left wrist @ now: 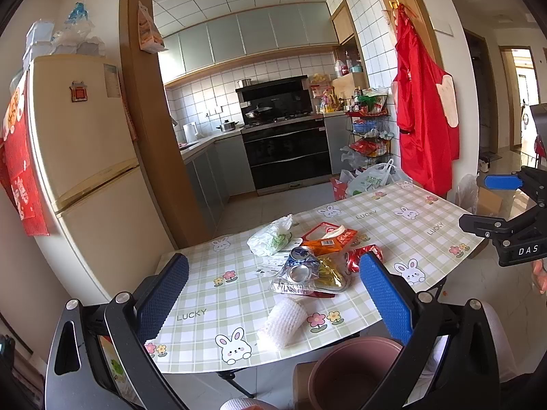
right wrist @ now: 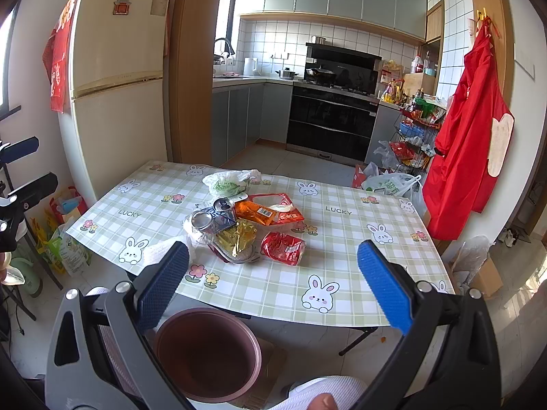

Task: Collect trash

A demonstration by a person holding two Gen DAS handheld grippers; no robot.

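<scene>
Both grippers hang above the near edge of the counter point(right wrist: 342, 294), which wears a green-checked cloth printed with rabbits, flowers and the word LUCKY. The left gripper point(left wrist: 273, 302) has its blue-padded fingers spread wide with nothing between them; in its view the trash pile sits at centre frame, just beyond the fingertips. The right gripper point(right wrist: 273, 283) is likewise spread wide and holds nothing, and the pile lies at the centre of its view, between and beyond its fingers. The pile is a loose cluster of touching pieces: a crumpled white plastic bag point(right wrist: 230, 182) with green inside at the far side, two crushed drink cans point(right wrist: 213, 217) on a clear wrapper, an orange snack packet point(right wrist: 256, 215) overlapping a red-and-white pack point(right wrist: 283, 208), a crinkled gold foil wrapper point(right wrist: 239, 237), and a red crumpled wrapper point(right wrist: 283, 247) at the pile's right in the right wrist view. A roll of white foam netting point(left wrist: 285, 321) lies apart from the cluster, nearer the counter's front edge, lower centre of the left wrist view. Below that edge, at the bottom of both frames, stands a brownish-pink bin point(right wrist: 205, 355), open at the top. A cream fridge point(right wrist: 116, 68) fills the upper left, and a red apron point(right wrist: 468, 130) hangs at the right.
</scene>
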